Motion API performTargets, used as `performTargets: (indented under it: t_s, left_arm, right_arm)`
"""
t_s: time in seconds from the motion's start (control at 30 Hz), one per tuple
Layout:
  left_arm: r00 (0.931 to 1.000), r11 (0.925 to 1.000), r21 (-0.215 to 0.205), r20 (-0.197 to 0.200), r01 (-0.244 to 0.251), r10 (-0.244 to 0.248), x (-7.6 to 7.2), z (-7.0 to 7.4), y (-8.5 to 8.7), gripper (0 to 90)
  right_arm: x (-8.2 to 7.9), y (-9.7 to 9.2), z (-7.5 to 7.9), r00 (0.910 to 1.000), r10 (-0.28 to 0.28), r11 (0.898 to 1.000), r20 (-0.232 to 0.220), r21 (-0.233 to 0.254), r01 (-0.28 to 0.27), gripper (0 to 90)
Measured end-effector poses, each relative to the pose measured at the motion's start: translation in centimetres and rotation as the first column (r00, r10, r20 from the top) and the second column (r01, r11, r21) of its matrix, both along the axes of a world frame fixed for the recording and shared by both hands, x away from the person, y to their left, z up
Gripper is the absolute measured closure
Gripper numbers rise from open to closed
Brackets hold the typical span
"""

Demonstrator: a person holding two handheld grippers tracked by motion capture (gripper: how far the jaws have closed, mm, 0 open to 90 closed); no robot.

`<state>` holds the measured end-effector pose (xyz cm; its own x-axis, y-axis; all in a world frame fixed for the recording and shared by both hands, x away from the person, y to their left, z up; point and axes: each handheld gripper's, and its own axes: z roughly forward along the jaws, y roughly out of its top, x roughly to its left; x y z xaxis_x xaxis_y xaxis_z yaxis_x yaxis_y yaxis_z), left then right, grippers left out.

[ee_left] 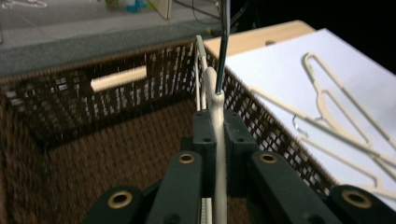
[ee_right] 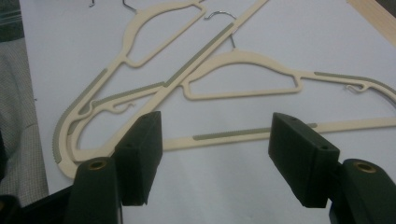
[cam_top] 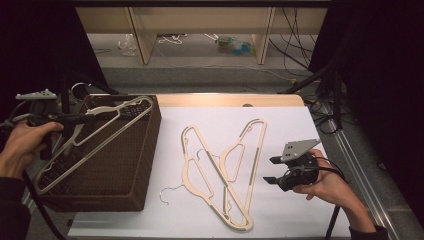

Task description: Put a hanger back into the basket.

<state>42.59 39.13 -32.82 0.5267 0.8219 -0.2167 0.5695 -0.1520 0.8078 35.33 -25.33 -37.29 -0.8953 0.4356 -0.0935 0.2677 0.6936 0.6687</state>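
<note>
The left gripper point(ee_left: 216, 123) is clamped on the neck of a cream plastic hanger point(cam_top: 92, 137), its two black pads closed flat against the thin stem just below the metal hook point(ee_left: 223, 42), which rises straight up past the jaws. In the high view, this held hanger lies tilted across the top of the brown wicker basket point(cam_top: 145, 165), its long lower bar running diagonally from the far right corner toward the near left rim. The right gripper point(ee_right: 215, 149) stands with its jaws apart and nothing between them, resting low over the white table cover point(cam_top: 290, 125); two more cream hangers point(cam_top: 225, 170) lie overlapped on the cover just ahead of it, in a loose V with their hooks toward the middle. Judged from this layout, the step in hand is lowering the held hanger into the basket. To do it well, keep the grip firm on the neck so the hanger does not swing, rotate the wrist until the long bar aligns with the basket's longer inside dimension, and lower one shoulder end in first so that neither end catches on the woven rim. Release only once the hanger rests on the basket floor. The right gripper is well placed to take the nearer hanger next. No brand, label or legible writing appears on the hangers, the basket or the grippers.
</note>
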Motion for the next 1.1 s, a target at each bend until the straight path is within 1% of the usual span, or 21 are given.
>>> performTargets:
  t_s: [0.07,0.17,0.27,0.33,0.37,0.4,0.47,0.6,0.67,0.73,0.77,0.8,0.83,0.87,0.9,0.93,0.97,1.0,1.03,1.07,1.1]
  left_arm:
    - [1.0,0.9999,-0.016,-0.004,-0.005,0.005,0.0,-0.7,0.0,85.2]
    - [0.9997,1.0,-0.01,-0.024,0.001,-0.002,0.5,-1.6,-0.2,85.2]
    - [0.9981,0.9997,0.026,-0.062,0.003,-0.001,1.0,-2.6,-0.7,85.1]
    - [0.995,0.9989,0.046,-0.1,0.0,0.004,1.4,-3.5,-1.0,84.8]
    - [0.9933,0.9981,0.062,-0.115,0.003,0.004,1.5,-3.7,-1.0,84.4]
    - [0.9909,0.9953,0.097,-0.134,0.01,0.003,1.6,-4.0,-1.0,84.3]
    - [0.9853,0.9902,0.14,-0.169,-0.004,0.028,1.7,-4.7,-1.0,83.6]
    - [0.9813,0.9866,0.145,-0.166,-0.074,0.098,1.8,-5.3,-0.4,82.5]
    - [0.9775,0.976,0.193,-0.164,-0.1,0.133,1.9,-5.4,0.1,81.1]
    - [0.9736,0.9718,0.2,-0.164,-0.126,0.159,1.8,-5.6,0.4,79.7]
    - [0.9689,0.9693,0.2,-0.172,-0.143,0.178,1.8,-5.7,0.5,79.1]
    - [0.9635,0.9623,0.214,-0.172,-0.167,0.206,1.8,-5.8,0.4,71.1]
    - [0.9576,0.9567,0.22,-0.173,-0.191,0.231,1.8,-5.9,0.4,71.1]
    - [0.9463,0.9459,0.223,-0.169,-0.236,0.276,1.7,-6.1,0.3,64.4]
    - [0.9456,0.9409,0.238,-0.161,-0.241,0.283,1.6,-6.0,0.5,63.5]
    - [0.9394,0.9346,0.234,-0.152,-0.268,0.307,1.4,-6.0,0.5,63.6]
    - [0.9379,0.9285,0.249,-0.142,-0.276,0.317,1.1,-5.8,0.7,59.9]
    - [0.9316,0.9233,0.238,-0.132,-0.302,0.338,0.9,-5.7,0.5,54.0]
    - [0.9319,0.9236,0.24,-0.135,-0.299,0.337,0.7,-5.5,0.5,50.0]
    - [0.937,0.926,0.237,-0.12,-0.294,0.328,0.2,-5.0,0.3,48.6]
    - [0.9363,0.9226,0.234,-0.1,-0.307,0.337,-0.2,-4.7,0.1,46.6]
  right_arm:
    - [0.1,0.0,0.0,1.0,-0.001,1.0,0.0,0.001,0.001,36.3]
    - [0.1,0.1,-0.1,1.0,0.002,1.0,-0.006,-0.003,-0.002,36.3]
    - [0.0,0.2,-0.2,0.9998,0.0,1.0,-0.021,-0.007,0.0,36.3]
    - [0.1,0.2,-0.2,0.9999,0.009,1.0,-0.007,-0.003,-0.009,36.2]
    - [0.1,0.1,-0.2,0.9999,0.008,1.0,-0.007,-0.002,-0.008,36.3]
    - [0.1,0.1,-0.2,0.9999,0.005,1.0,-0.013,-0.002,-0.005,36.2]
    - [0.1,0.1,-0.2,0.9999,0.0,1.0,-0.012,-0.004,0.0,36.2]
    - [0.1,0.0,-0.2,0.9998,-0.003,1.0,-0.019,0.002,0.003,36.0]
    - [0.1,0.1,-0.3,0.9999,-0.002,1.0,-0.014,0.001,0.002,36.0]
    - [0.1,0.2,-0.3,0.9999,0.007,1.0,-0.01,0.0,-0.007,35.9]
    - [0.1,0.3,-0.3,0.9999,0.007,1.0,-0.014,-0.001,-0.007,35.9]
    - [0.0,0.3,-0.3,0.9998,0.003,1.0,-0.022,0.0,-0.003,35.7]
    - [0.0,0.3,-0.3,0.9998,0.003,1.0,-0.022,0.0,-0.003,35.7]
    - [0.0,0.3,-0.3,0.9996,0.0,1.0,-0.028,0.0,0.0,35.7]
    - [0.1,0.3,-0.4,0.9998,0.003,1.0,-0.019,0.002,-0.003,35.5]
    - [0.1,0.3,-0.5,0.9999,0.006,1.0,-0.013,0.007,-0.006,35.4]
    - [0.1,0.3,-0.5,0.9995,0.006,1.0,-0.031,-0.003,-0.006,34.7]
    - [0.2,0.4,-0.6,0.9998,-0.002,1.0,-0.021,0.002,0.002,33.5]
    - [0.2,0.4,-0.6,0.9994,-0.019,1.0,-0.028,0.0,0.019,33.2]
    - [0.3,0.4,-0.7,0.9997,-0.014,1.0,-0.018,0.001,0.014,33.2]
    - [0.3,0.5,-0.7,0.9997,-0.013,1.0,-0.019,0.005,0.013,33.2]
